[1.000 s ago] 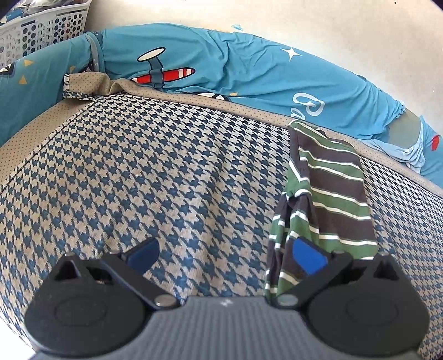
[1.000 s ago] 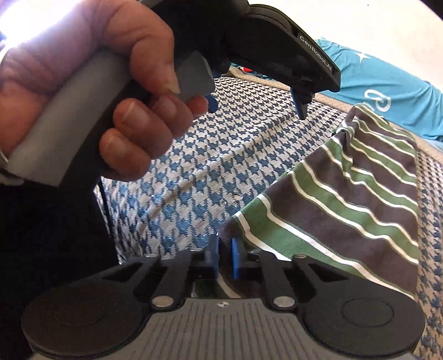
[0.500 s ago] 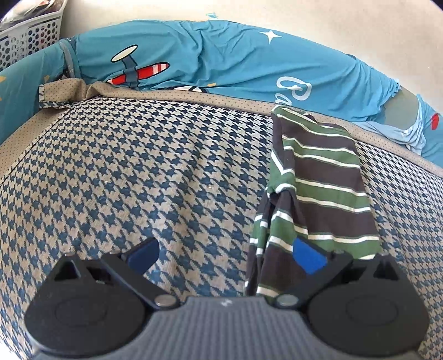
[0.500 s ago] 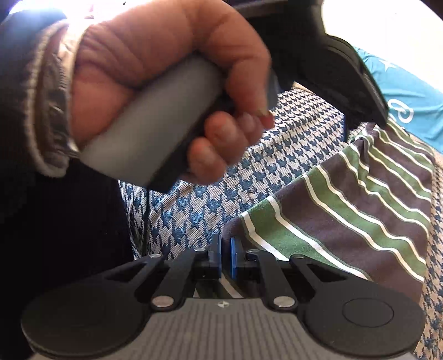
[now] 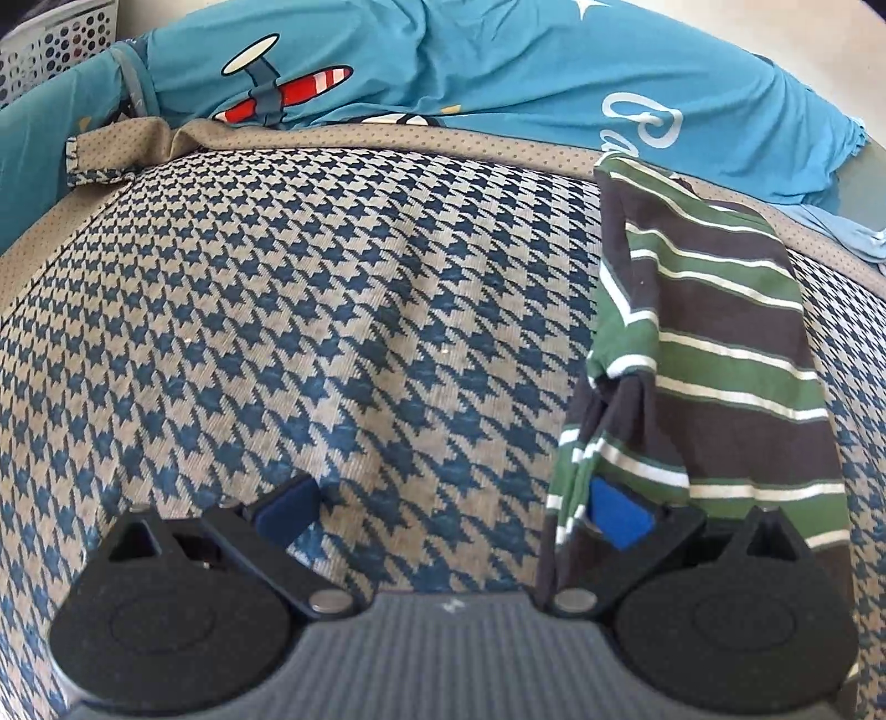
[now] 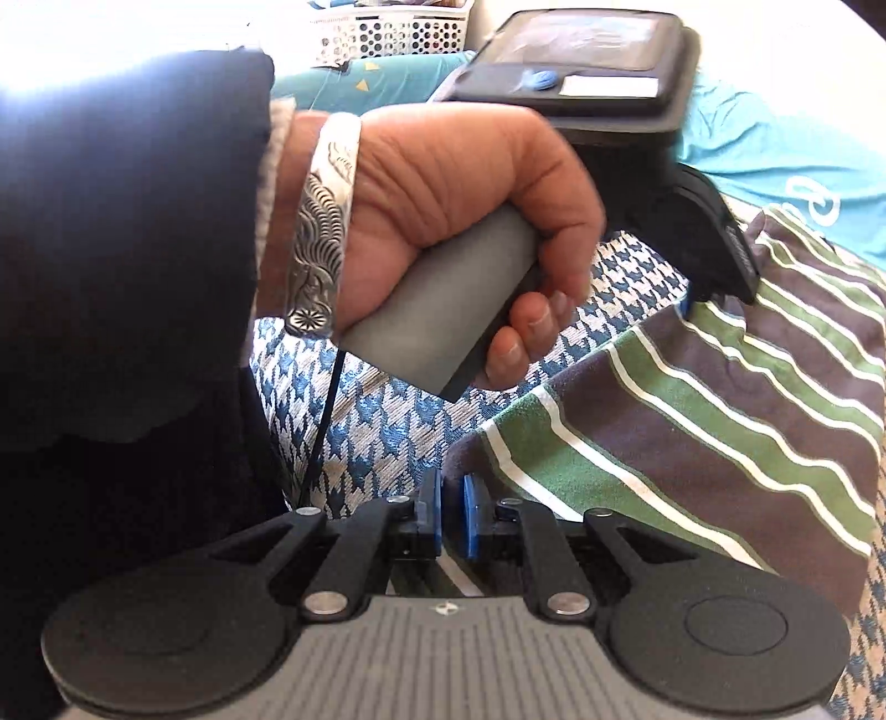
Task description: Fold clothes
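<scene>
**Right hand-held gripper pinched on the striped garment, left one wide open beside it**

Your right hand-held gripper (image 6: 452, 515) has its blue pads almost together, and the near corner of the striped garment (image 5: 714, 354) runs in between them; a sliver of daylight shows between the pads, and they have just been easing apart, so judge that hold as thin. Your left hand-held gripper (image 5: 451, 507) stands wide open with nothing clamped: its right pad (image 5: 617, 518) lies against the bunched left edge of the garment, while the other pad hovers over bare houndstooth bed cover (image 5: 277, 332).

The garment lies in a long strip on the right side of the bed, running from the near edge toward the far edge, where blue printed bedding (image 5: 498, 61) is heaped. A white laundry basket (image 5: 50, 50) sits beyond the far left corner. Your left hand (image 6: 443, 221) and its sleeve (image 6: 122, 221) fill much of the right wrist view.

What could go wrong from here:
- The corner may slip out of the right pads if they loosen more while you pull.
- Closing the left pads now could catch only the loose bunched layers, or the bed cover with them, and drag the fold crooked.
- That twisted knot of cloth by the left pad may get folded in as a lump.
</scene>
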Motion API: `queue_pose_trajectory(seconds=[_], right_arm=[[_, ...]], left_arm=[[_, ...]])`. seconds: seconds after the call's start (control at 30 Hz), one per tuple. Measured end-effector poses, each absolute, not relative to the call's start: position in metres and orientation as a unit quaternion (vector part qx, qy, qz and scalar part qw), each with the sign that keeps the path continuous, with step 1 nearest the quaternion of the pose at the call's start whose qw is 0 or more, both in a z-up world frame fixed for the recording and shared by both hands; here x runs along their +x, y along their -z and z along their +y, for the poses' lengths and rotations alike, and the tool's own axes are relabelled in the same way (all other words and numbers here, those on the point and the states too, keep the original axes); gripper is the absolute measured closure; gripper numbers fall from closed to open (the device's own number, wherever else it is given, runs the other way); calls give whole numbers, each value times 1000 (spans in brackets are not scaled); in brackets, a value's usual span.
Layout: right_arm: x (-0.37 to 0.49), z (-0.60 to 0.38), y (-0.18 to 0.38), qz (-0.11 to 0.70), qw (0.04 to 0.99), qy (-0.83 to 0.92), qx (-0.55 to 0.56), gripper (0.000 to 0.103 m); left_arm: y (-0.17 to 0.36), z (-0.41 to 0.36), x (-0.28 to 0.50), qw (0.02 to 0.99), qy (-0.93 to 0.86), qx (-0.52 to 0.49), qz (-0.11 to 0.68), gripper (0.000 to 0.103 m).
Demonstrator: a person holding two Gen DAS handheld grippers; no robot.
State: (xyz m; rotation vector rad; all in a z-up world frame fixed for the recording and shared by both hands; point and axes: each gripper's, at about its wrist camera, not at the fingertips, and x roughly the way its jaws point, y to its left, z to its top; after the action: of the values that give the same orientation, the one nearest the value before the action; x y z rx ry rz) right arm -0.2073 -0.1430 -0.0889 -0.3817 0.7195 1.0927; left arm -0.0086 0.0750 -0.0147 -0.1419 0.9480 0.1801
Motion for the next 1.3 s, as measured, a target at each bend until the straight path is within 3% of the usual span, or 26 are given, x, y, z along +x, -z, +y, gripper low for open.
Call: queue_pose_trajectory(seconds=[0.5,0.9,1.3], right_arm=[[-182,-162,57,347,783,-501,-126,76],[-105,-196,41,372,812,-441,-85,75],[-19,-216,32,394,839,-375,3,74]], left_arm=[[17,76,-5,878,-93,-61,465,0],[8,83,-2,861,-108,-85,489,0],[-19,63,8,896,-92,-69,429,0]])
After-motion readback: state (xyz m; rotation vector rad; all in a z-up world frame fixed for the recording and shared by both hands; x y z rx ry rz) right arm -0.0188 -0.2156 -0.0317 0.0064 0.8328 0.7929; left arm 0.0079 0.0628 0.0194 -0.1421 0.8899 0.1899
